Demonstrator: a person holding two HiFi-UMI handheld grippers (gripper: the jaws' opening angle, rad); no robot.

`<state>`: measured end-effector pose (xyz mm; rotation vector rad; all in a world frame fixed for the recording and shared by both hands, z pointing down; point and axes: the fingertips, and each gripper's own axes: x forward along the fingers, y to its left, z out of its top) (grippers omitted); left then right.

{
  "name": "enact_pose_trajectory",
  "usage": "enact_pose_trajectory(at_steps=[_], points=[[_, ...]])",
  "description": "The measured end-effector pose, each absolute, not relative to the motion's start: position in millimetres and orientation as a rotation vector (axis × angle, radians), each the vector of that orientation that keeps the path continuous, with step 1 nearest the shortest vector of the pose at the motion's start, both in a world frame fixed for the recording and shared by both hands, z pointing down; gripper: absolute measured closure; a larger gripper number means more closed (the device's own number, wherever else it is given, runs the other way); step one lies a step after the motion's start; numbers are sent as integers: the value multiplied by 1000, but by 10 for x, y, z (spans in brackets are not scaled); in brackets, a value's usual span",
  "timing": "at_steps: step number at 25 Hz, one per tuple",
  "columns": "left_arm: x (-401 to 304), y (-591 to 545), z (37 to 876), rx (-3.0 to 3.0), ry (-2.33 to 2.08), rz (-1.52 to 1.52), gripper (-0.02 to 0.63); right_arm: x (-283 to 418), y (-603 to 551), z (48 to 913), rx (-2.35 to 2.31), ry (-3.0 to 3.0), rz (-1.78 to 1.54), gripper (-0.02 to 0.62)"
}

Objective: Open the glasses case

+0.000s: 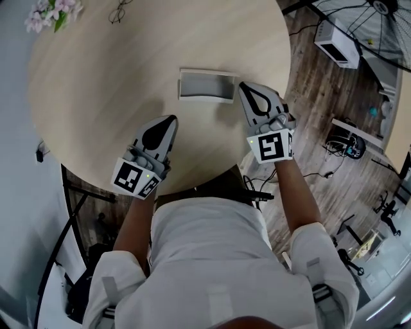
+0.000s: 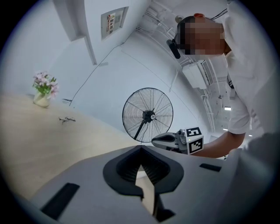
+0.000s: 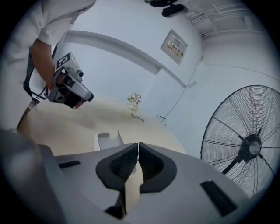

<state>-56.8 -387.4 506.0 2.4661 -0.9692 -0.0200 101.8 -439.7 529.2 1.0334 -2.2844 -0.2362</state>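
Note:
The glasses case [image 1: 205, 87] is a pale grey rectangular box on the round wooden table [image 1: 115, 83]. It looks open, with one flap standing up; the right gripper view shows the case [image 3: 107, 140] just past the jaws. My right gripper [image 1: 244, 86] is shut and empty, its tip beside the case's right end. My left gripper [image 1: 172, 119] is also shut and empty, hovering near the table's front edge, a short way in front and left of the case. In their own views the left gripper [image 2: 141, 148] and the right gripper [image 3: 138, 144] have the jaws closed together.
A pair of glasses [image 1: 119, 11] and a small vase of pink flowers [image 1: 54, 13] sit at the far side of the table. A standing fan [image 1: 372, 26] and a white box [image 1: 337, 42] are on the floor to the right.

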Motion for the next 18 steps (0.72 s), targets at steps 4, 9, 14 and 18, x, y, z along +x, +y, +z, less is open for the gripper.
enact_pose_trajectory(at_steps=[4, 9, 14, 18], points=[[-771, -3670, 4574, 2552, -988, -50, 594, 925, -4088, 4653, 1210, -2345, -138, 569], [-1102, -3282, 3981, 2668, -986, -72, 594, 739, -3480, 3763, 1401, -2447, -147, 569], [-1179, -2680, 3420, 2763, -958, -101, 594, 875, -2505, 3039, 1588, -2578, -88, 570], [-1220, -2325, 3135, 2813, -923, -133, 594, 950, -1885, 2855, 1653, -2614, -35, 570]])
